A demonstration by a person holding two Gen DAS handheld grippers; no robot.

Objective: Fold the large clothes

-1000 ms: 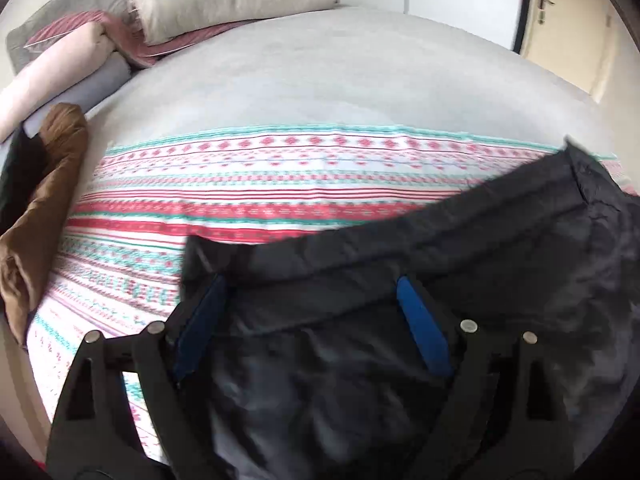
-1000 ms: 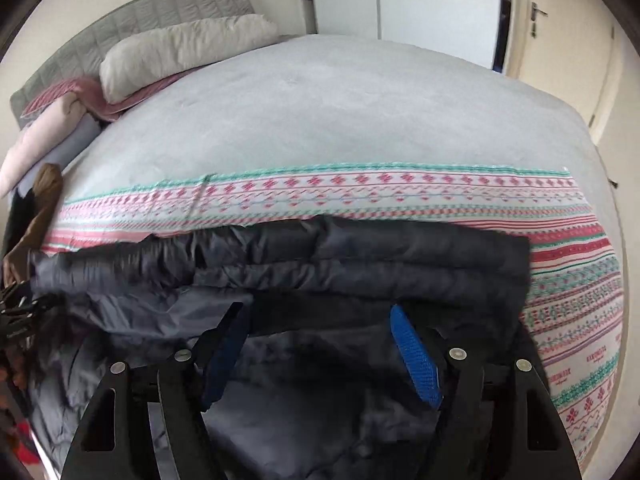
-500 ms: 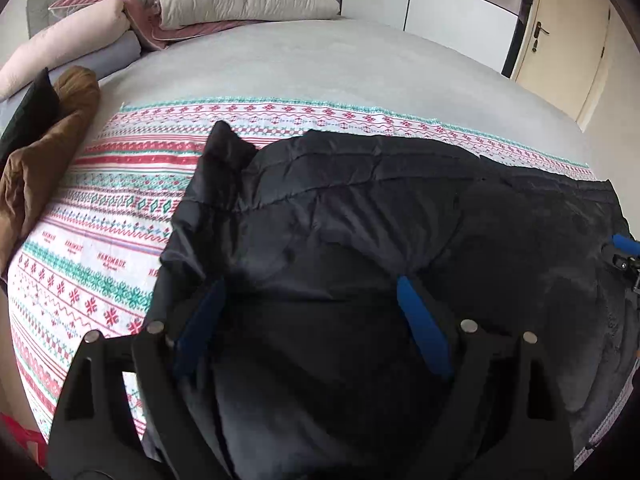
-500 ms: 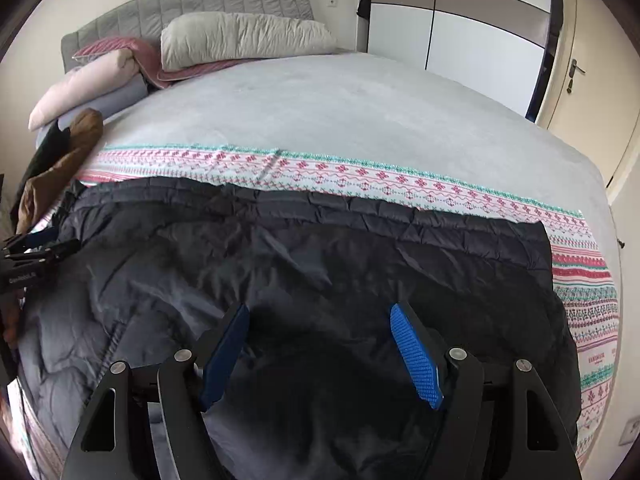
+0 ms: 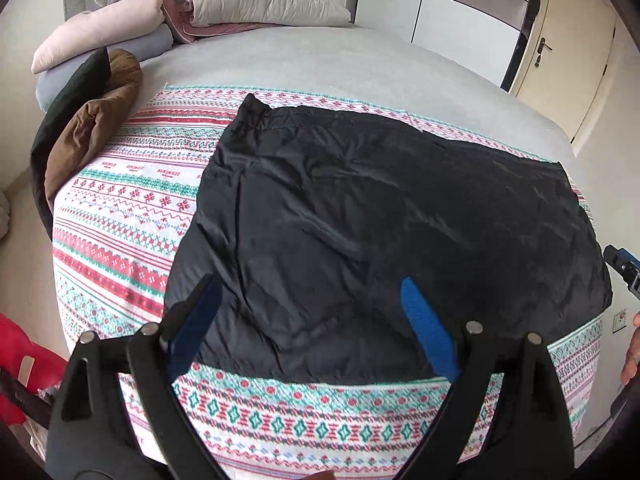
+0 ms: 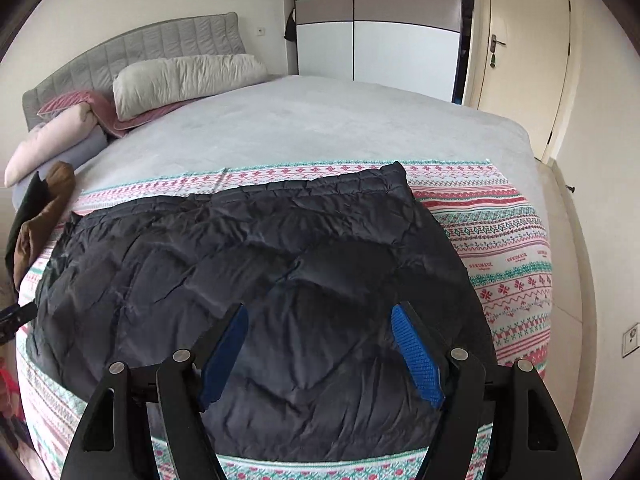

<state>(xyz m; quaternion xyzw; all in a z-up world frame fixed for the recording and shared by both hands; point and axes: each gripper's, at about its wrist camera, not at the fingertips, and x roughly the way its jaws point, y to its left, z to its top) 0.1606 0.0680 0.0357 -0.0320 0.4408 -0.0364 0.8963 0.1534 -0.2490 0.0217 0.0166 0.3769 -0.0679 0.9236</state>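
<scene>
A black quilted puffer jacket (image 5: pixel 380 220) lies folded flat on a red, teal and white patterned blanket (image 5: pixel 132 208) on the bed. It also shows in the right wrist view (image 6: pixel 248 272). My left gripper (image 5: pixel 312 292) is open and empty, raised above the jacket's near edge. My right gripper (image 6: pixel 320 316) is open and empty, raised above the jacket's near right part. The right gripper's tip (image 5: pixel 622 266) shows at the right edge of the left wrist view. Neither gripper touches the jacket.
A brown and black garment (image 5: pixel 92 120) is heaped at the bed's left edge. Pillows (image 5: pixel 256 0) lie by the grey headboard (image 6: pixel 140 48). A wardrobe (image 6: pixel 400 40) and a door (image 6: pixel 524 60) stand behind the bed. A red object (image 5: pixel 20 364) sits low left.
Both grippers carried the jacket's edge forward over itself, let go of it and pulled back and up. The jacket now lies flat as a folded rectangle.
</scene>
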